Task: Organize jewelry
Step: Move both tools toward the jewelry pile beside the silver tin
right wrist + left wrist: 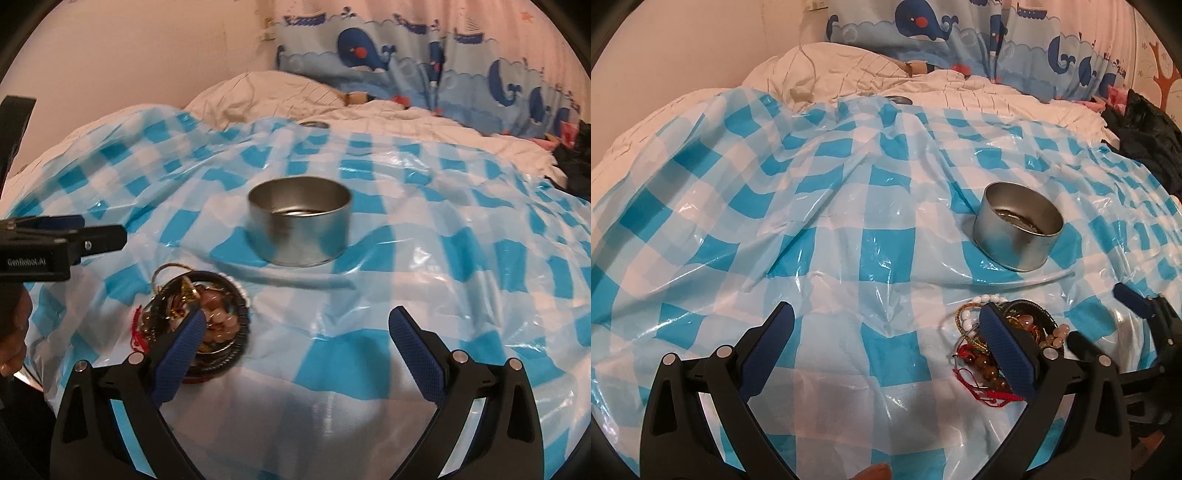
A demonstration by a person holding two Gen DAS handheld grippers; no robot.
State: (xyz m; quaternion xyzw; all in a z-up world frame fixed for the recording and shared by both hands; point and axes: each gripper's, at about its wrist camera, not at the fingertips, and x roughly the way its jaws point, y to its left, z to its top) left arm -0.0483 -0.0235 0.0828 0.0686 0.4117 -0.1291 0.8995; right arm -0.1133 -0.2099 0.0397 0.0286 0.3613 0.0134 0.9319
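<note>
A heap of jewelry point(1001, 341) lies on the blue-checked plastic sheet point(812, 229): white and brown bead bracelets, gold bangles, a red cord and a black ring. Behind it stands a round metal tin point(1019, 225), open at the top. My left gripper point(886, 332) is open and holds nothing, its right finger in front of the heap. In the right wrist view the jewelry heap point(199, 317) sits at lower left, the metal tin point(299, 225) at the centre. My right gripper point(295, 332) is open and holds nothing, its left finger over the heap's right side.
The sheet covers a bed with a white quilt point(960, 92) and a whale-print pillow point(942, 33) at the back. A dark garment point(1148, 133) lies at the right edge. The other gripper point(55, 243) shows at left in the right wrist view.
</note>
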